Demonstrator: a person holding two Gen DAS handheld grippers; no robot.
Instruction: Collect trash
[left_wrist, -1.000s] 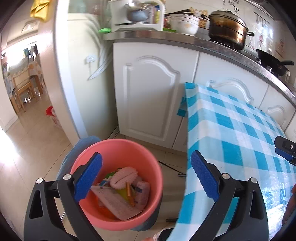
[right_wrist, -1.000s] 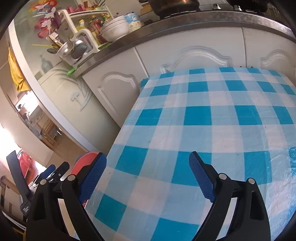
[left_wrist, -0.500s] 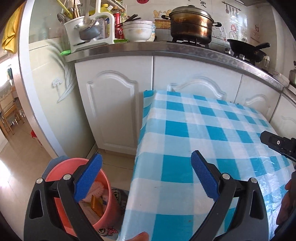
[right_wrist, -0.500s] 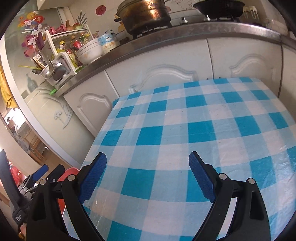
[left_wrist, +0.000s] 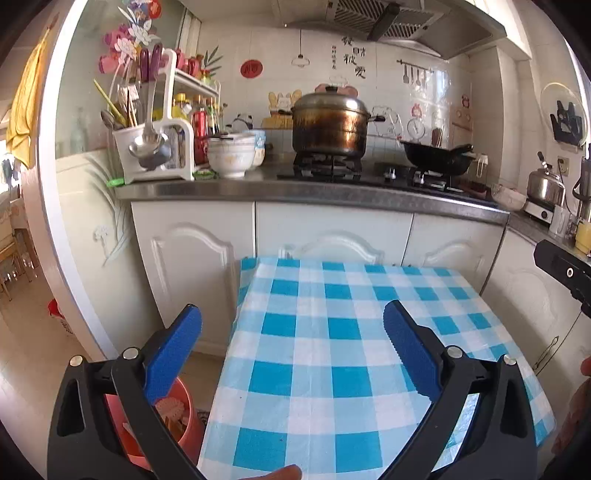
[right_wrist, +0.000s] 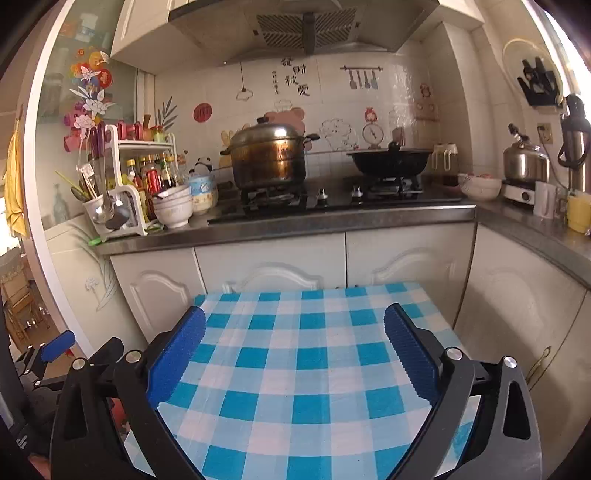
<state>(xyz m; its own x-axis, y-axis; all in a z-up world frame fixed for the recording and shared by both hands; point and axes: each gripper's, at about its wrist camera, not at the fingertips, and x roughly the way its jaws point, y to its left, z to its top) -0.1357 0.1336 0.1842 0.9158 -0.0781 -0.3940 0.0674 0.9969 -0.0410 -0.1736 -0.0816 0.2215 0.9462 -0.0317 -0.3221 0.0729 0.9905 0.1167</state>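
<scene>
A pink bucket (left_wrist: 190, 439) with paper trash in it stands on the floor left of a small table with a blue and white checked cloth (left_wrist: 332, 354). It is mostly hidden behind my left gripper's finger. My left gripper (left_wrist: 291, 325) is open and empty, held above the table's left part. My right gripper (right_wrist: 293, 325) is open and empty above the same cloth (right_wrist: 303, 369). No trash shows on the cloth. The left gripper's blue tip (right_wrist: 57, 345) shows at the left edge of the right wrist view.
White cabinets (right_wrist: 266, 266) and a steel counter stand behind the table. On the counter are a large pot (right_wrist: 271, 157), a black wok (right_wrist: 389, 162), bowls (right_wrist: 173, 210), a utensil rack (left_wrist: 147, 147) and a kettle (right_wrist: 524, 162). A doorway opens at the left.
Both grippers have tilted up and drawn back from the bucket and table, so the counter and wall now fill the upper views. The bucket slid to the lower left corner. Both stay open.
</scene>
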